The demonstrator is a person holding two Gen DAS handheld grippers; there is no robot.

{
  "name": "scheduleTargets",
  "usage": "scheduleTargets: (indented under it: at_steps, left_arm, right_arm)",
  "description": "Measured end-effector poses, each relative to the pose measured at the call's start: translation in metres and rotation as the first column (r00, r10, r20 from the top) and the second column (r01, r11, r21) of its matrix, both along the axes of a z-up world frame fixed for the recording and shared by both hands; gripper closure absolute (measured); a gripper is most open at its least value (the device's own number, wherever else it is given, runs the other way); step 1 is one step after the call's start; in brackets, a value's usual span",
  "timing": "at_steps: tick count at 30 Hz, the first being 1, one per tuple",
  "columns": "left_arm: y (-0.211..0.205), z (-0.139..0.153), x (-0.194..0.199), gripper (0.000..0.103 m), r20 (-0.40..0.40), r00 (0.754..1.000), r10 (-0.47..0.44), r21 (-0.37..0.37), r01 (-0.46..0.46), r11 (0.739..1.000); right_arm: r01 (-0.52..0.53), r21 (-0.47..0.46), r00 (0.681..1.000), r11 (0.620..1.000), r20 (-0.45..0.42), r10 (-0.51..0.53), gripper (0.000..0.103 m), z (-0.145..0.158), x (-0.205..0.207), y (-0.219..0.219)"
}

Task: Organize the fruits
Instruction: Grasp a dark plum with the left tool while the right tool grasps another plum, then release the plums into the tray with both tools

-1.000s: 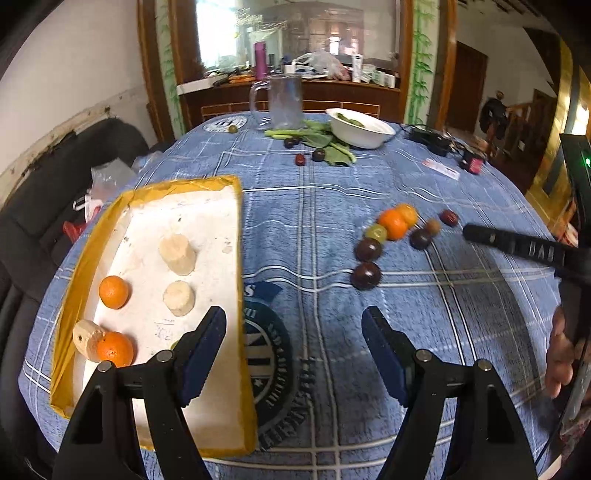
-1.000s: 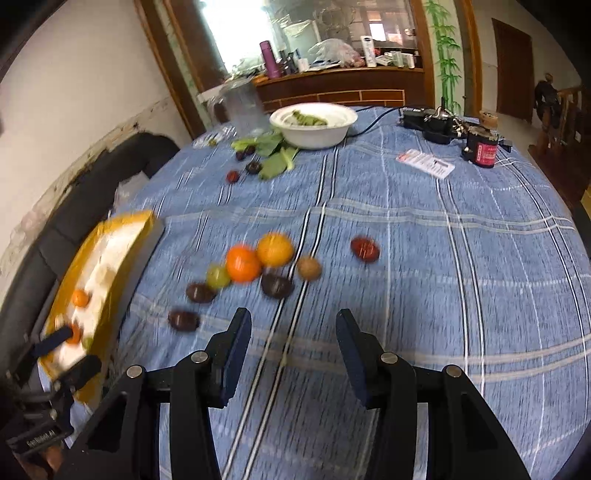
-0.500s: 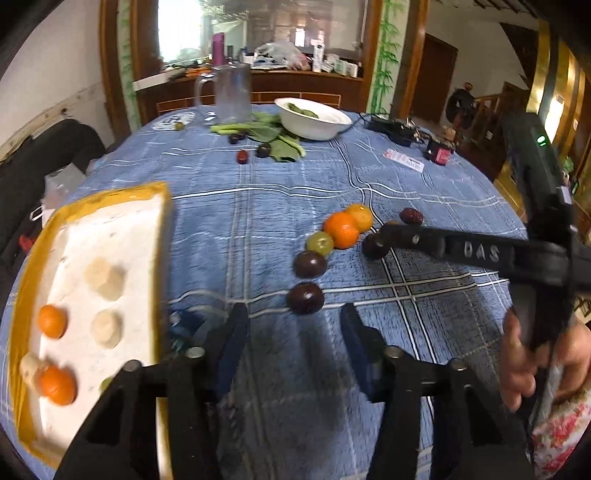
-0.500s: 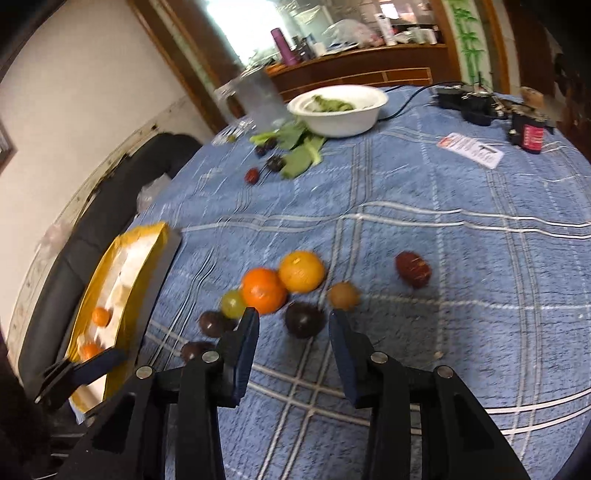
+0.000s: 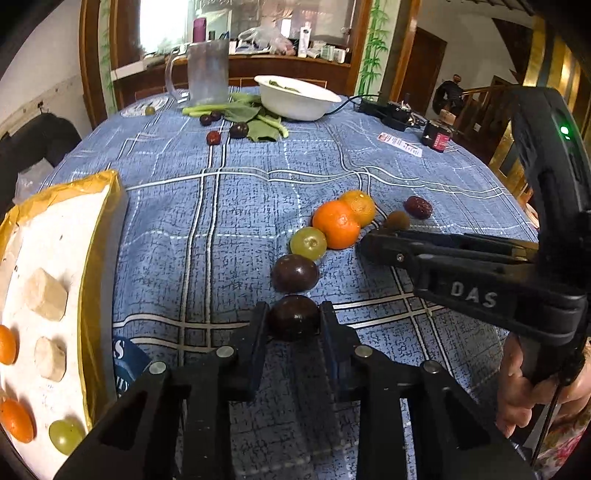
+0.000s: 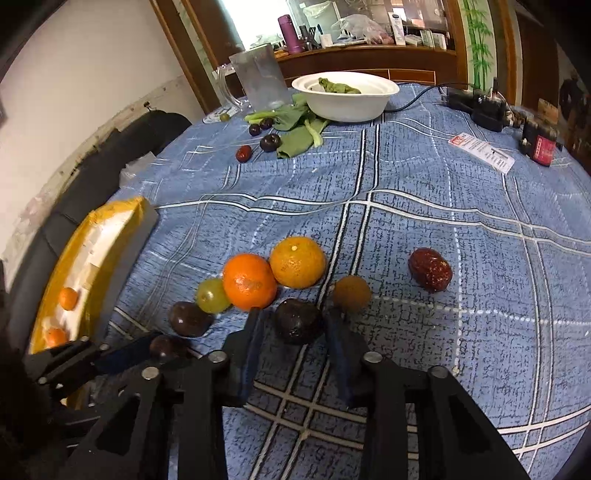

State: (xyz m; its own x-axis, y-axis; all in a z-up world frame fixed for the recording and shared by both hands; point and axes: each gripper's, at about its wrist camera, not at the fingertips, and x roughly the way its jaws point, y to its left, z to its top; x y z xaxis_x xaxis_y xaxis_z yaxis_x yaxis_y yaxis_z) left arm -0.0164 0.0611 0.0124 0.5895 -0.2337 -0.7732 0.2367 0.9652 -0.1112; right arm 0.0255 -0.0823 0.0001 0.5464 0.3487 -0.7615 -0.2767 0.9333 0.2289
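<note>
Dark plum [image 5: 293, 318] pinched in left gripper [image 5: 293, 325] jaws; right gripper [image 6: 293, 325] jaws clamp wrinkled dark fruit [image 6: 298, 320]; two oranges [image 6: 250, 281] beside.

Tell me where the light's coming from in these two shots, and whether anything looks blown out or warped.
Left wrist view: the bright window behind the sideboard is blown out, the blue checked tablecloth bulges from fisheye, and the left tool flanks a dark round plum. Right wrist view: same washed-out window, a soft shadow falls beneath the right tool, and the frame corners go black.
</note>
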Motion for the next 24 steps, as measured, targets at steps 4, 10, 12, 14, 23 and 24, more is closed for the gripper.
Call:
scheduleTargets:
  at_steps: [4, 10, 12, 14, 23, 24]
  left_arm:
    - [0.009, -0.002, 0.003, 0.078, -0.003, 1.000, 0.004, -0.060, -0.004, 0.998]
    - [0.009, -0.003, 0.007, 0.074, -0.010, 1.000, -0.001, -0.090, 0.000, 0.996]
    - [0.010, -0.003, 0.008, 0.074, -0.011, 1.000, 0.001, -0.099, -0.002, 0.995]
    - [0.010, -0.003, 0.009, 0.078, -0.009, 1.000, 0.007, -0.098, -0.008, 0.995]
    - [0.017, 0.019, -0.016, 0.079, 0.078, 0.997, 0.025, -0.105, -0.017, 0.994]
    - [0.022, 0.024, -0.022, 0.079, 0.080, 0.996, 0.029, -0.122, -0.020, 0.992]
  right_arm:
    - [0.009, -0.008, 1.000, 1.000, 0.007, -0.009, 0.077, 0.000, -0.001, 0.000]
    - [0.010, -0.016, 1.000, 1.000, 0.020, -0.010, 0.077, 0.001, -0.005, 0.000]
    - [0.012, -0.015, 1.000, 1.000, 0.027, -0.011, 0.077, 0.003, -0.007, -0.001]
    - [0.012, -0.014, 0.999, 1.000, 0.031, -0.011, 0.077, 0.003, -0.009, -0.002]
    - [0.031, 0.038, 0.995, 0.999, 0.098, -0.034, 0.077, 0.021, -0.021, -0.007]
    - [0.032, 0.048, 0.994, 0.998, 0.105, -0.037, 0.077, 0.024, -0.023, -0.006]
